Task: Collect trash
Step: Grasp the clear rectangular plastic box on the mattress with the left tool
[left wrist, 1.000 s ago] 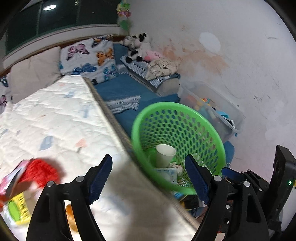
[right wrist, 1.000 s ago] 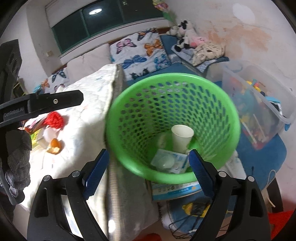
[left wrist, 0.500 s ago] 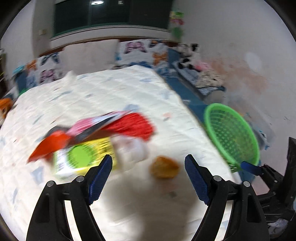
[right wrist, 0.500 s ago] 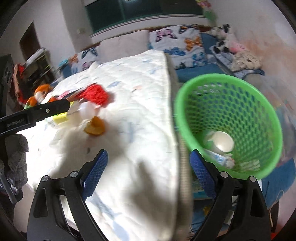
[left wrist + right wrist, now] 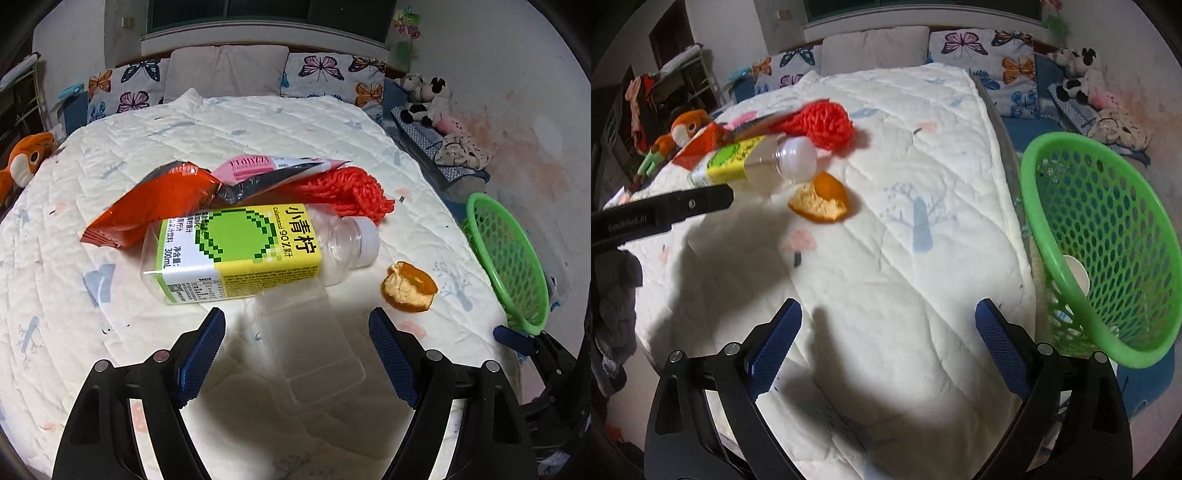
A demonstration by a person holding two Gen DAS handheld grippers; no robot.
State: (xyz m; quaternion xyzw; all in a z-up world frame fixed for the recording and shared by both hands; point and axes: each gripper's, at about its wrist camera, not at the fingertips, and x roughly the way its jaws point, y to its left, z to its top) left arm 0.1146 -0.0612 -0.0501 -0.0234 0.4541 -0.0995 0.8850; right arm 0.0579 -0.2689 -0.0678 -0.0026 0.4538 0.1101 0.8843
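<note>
Trash lies in a loose heap on the quilt (image 5: 110, 155) ahead of me: an empty bottle (image 5: 255, 251) on its side, an orange wrapper (image 5: 159, 203) and a pink packet (image 5: 258, 166) tucked behind and partly over it, a red mesh bundle (image 5: 343, 188) at the far right of the heap, and an orange peel (image 5: 408, 286) on its own just right of the bottle's cap. My left gripper (image 5: 295, 354) hangs above the near side of the bottle with its jaws spread wide and nothing between them; my right gripper (image 5: 886, 347) is likewise wide open and empty over bare quilt, with the green basket (image 5: 1067, 155) off the bed's right edge and a paper cup (image 5: 1075, 273) already inside. I judge the bottle the risk: it is smooth and round-shouldered, so a bite near the cap could squirt it out, and the wrapper resting on it may drag along and drop. The soft quilt may also get pinched. Carrying anything rightward, I could miss the tilted basket rim.
</note>
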